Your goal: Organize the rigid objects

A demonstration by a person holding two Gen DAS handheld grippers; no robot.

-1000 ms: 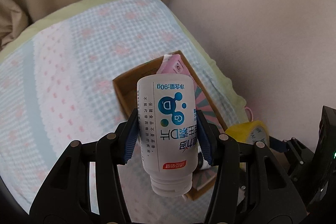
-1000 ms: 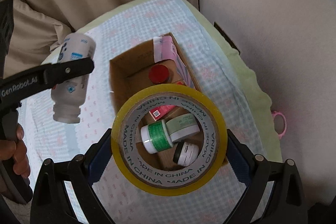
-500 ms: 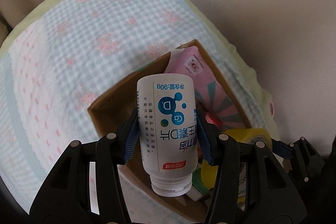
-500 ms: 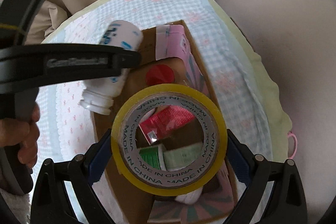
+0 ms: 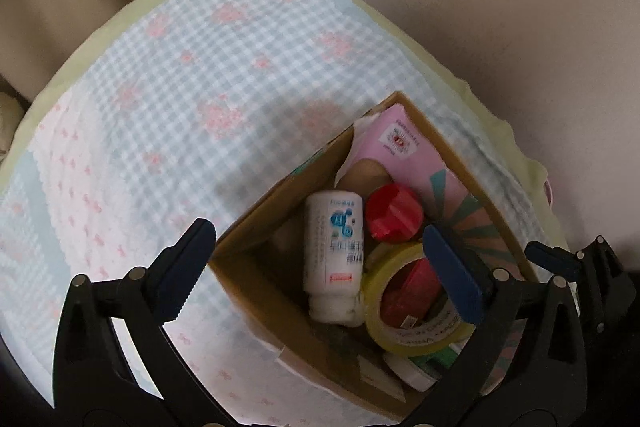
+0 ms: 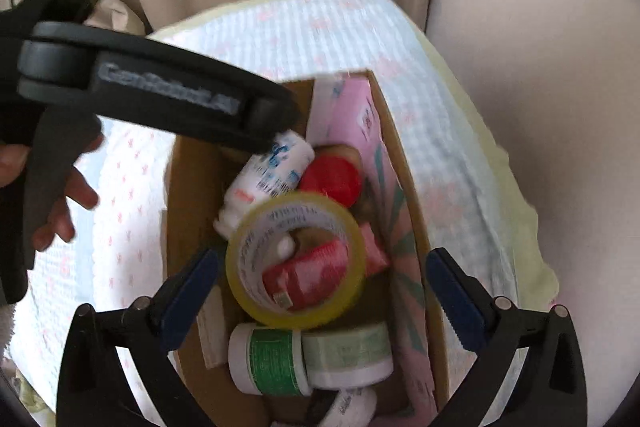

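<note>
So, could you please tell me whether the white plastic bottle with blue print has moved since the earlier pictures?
Yes. The white plastic bottle with blue print has left the left gripper, whose jaws have just been opening, and dropped into the brown cardboard box.

left tool (image 5: 320, 259): jaws just opened wide, nothing gripped | white bottle (image 5: 334, 259): seen lying in cardboard box (image 5: 256, 215), cap toward camera, clear of both pads | yellow tape roll (image 5: 416, 307): seen just beside bottle, partly hidden by right pad | red cap (image 5: 394, 213): beyond the roll | box set on checked cloth (image 5: 200, 99)
</note>
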